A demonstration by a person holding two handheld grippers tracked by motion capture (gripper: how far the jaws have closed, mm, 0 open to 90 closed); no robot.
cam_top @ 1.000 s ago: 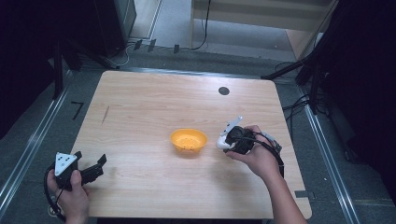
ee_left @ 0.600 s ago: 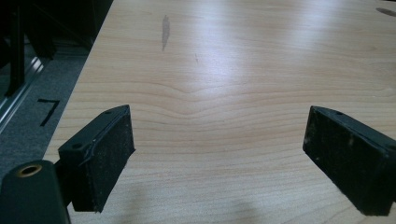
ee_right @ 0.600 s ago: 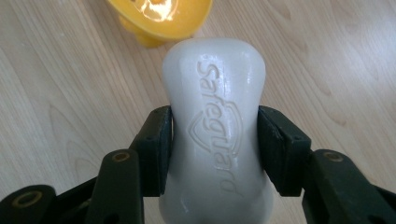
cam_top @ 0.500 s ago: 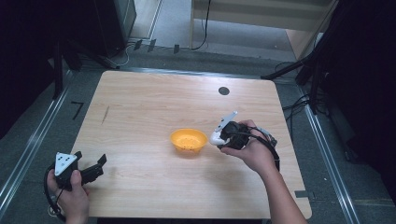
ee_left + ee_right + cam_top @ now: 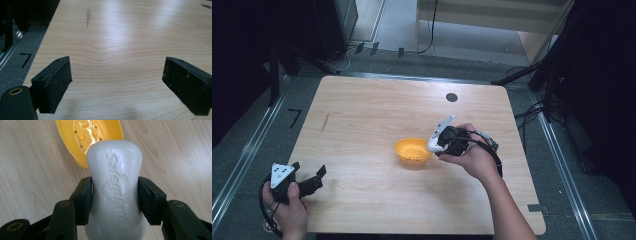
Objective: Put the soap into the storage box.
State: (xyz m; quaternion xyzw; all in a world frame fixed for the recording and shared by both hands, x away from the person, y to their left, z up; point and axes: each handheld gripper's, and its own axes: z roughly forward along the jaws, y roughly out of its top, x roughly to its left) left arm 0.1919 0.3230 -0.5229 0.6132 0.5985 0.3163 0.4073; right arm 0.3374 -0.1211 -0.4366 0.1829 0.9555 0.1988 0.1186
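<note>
Soap: white moulded bar of soap with a raised brand mark (image 5: 115, 190), clamped by its waist in the right tool (image 5: 115, 195), carried clear of the worktop with its far end over the near rim of the dish.
Change: over the last second the right tool (image 5: 438, 144) has carried the bar leftward, from well beside the dish to its right edge.
Dish: shallow orange plastic soap dish with a studded, holed floor (image 5: 413, 150), at mid-worktop, empty.
Meaning: the carry looks nearly finished; lowering and letting go into the dish remain.
Left tool: (image 5: 307, 184) jaws wide apart, empty, resting at the near left corner.
Worktop: pale wooden board (image 5: 362, 115).
</note>
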